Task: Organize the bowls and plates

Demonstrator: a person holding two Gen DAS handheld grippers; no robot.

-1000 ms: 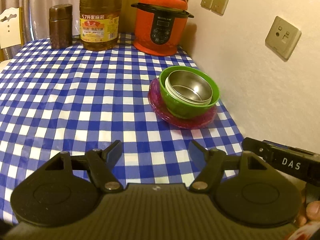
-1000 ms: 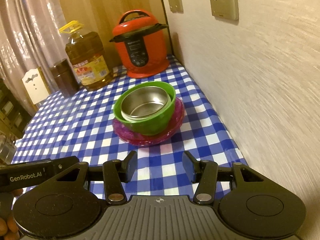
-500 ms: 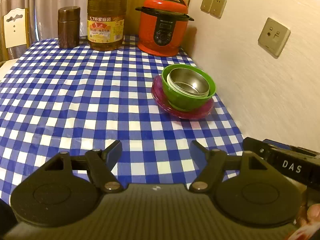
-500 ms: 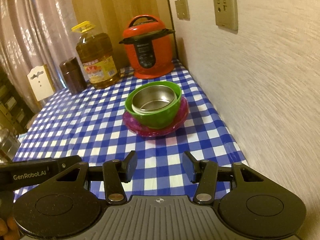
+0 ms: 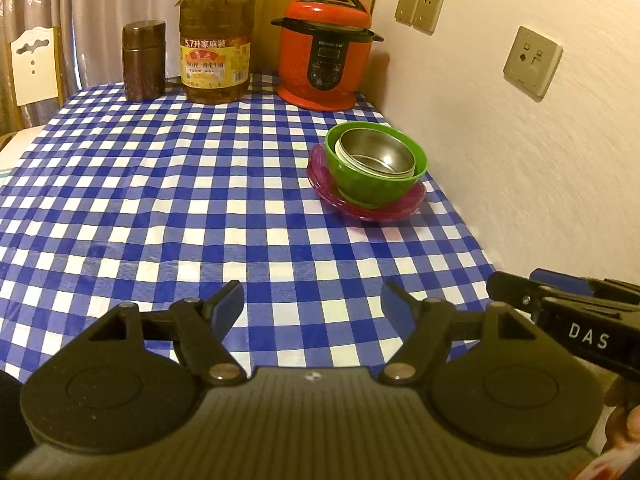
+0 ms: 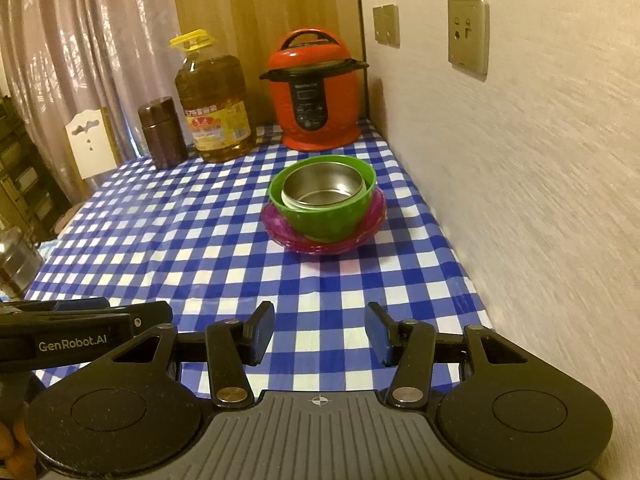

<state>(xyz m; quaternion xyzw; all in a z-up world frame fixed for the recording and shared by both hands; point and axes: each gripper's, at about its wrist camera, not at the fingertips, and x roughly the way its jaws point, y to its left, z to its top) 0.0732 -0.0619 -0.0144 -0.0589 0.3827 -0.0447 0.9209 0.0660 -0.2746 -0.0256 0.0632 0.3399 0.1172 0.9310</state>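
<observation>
A steel bowl (image 5: 380,156) sits inside a green bowl (image 5: 372,186), which stands on a magenta plate (image 5: 400,207) near the wall on the blue checked tablecloth (image 5: 180,200). The same stack shows in the right wrist view: steel bowl (image 6: 324,188), green bowl (image 6: 328,216), plate (image 6: 360,236). My left gripper (image 5: 312,304) is open and empty, well short of the stack. My right gripper (image 6: 320,328) is open and empty, also apart from it. The right gripper's body shows at the right of the left wrist view (image 5: 580,320).
At the table's back stand a red pressure cooker (image 5: 326,48), a large oil bottle (image 5: 216,48) and a brown canister (image 5: 143,60). A white wall with sockets (image 5: 532,60) runs along the right. A chair back (image 5: 34,64) is at the far left.
Both grippers have drawn back and away from the stacked bowls, which look smaller and farther now. Both jaws stay open and empty.
</observation>
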